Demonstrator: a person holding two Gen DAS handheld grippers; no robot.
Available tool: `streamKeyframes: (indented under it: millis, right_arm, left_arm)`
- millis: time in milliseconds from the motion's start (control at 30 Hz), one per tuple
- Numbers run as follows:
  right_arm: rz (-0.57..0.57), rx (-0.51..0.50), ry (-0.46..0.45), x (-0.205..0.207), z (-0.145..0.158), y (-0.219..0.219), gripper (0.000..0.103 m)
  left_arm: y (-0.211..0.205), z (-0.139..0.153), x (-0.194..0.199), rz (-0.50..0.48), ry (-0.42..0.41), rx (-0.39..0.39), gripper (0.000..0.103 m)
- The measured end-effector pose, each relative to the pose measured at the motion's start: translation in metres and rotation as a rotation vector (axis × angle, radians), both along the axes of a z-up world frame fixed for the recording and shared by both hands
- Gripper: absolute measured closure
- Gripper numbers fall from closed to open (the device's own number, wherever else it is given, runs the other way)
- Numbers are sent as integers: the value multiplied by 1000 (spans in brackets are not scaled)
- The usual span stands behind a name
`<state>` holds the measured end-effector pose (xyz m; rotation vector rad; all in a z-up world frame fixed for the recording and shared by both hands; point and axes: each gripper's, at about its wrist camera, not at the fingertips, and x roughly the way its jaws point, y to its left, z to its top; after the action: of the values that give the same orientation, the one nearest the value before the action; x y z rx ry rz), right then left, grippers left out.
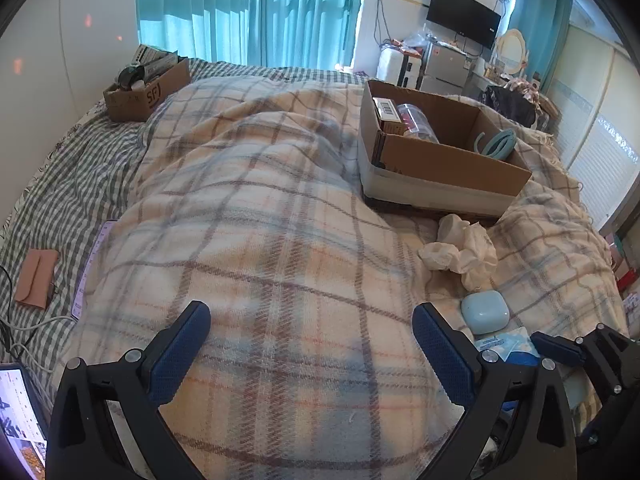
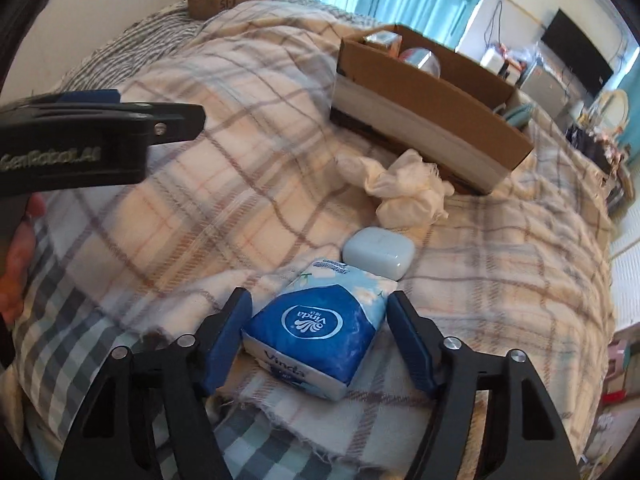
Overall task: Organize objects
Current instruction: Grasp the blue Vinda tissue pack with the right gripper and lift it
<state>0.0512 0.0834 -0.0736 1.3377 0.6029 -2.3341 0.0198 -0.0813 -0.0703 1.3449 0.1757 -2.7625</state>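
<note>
I am holding my left claw (image 1: 312, 340) low over the plaid blanket (image 1: 280, 208), its two blue pads spread wide with nothing but blanket between them. My right claw (image 2: 320, 332) is hovering just off to the right of it, also spread, its pads flanking a blue Vinda tissue pack (image 2: 316, 332) that is lying on the blanket; there is a gap showing on each side, so neither pad is pressing the pack. From the right wrist view my left claw (image 2: 100, 140) is showing side-on, up and to the left, level with the bed.

Just ahead of the right claw, touching the far edge of the tissue pack, a pale blue earbud case (image 2: 378, 252) is lying closed. Farther ahead of it a crumpled white cloth (image 2: 404, 188) is sitting near the wall of a large cardboard box (image 2: 420, 120). That box is lying ahead and to the right of my left claw, open at the top. Inside it, at the far end, I am seeing a small carton with a barcode label (image 1: 386, 114) and beside it a clear container with something red inside (image 1: 416, 120); at the near right end a loop of teal strap (image 1: 498, 144) is lying on the bottom.

Far ahead and to the left of my left claw, a smaller cardboard box (image 1: 146, 88) is sitting at the head of the bed, filled with dark and grey items that I cannot tell apart.
</note>
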Motion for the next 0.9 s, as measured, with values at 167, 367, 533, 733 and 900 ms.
streamKeyframes:
  millis: [167, 367, 533, 733, 900]
  right_arm:
    - [-9, -93, 77, 1, 35, 19, 36]
    - [-138, -105, 200, -24, 77, 69, 36]
    - [-221, -95, 227, -52, 80, 103, 36]
    - [-275, -140, 204, -70, 62, 135, 36]
    - [-299, -201, 146, -76, 39, 154, 36]
  left_arm:
    - [8, 3, -2, -4, -5, -11, 0]
    - [38, 9, -16, -65, -7, 26, 0]
    - [77, 15, -36, -112, 10, 35, 0]
    - [122, -9, -61, -170, -33, 9, 5]
    - [148, -47, -70, -257, -141, -23, 17]
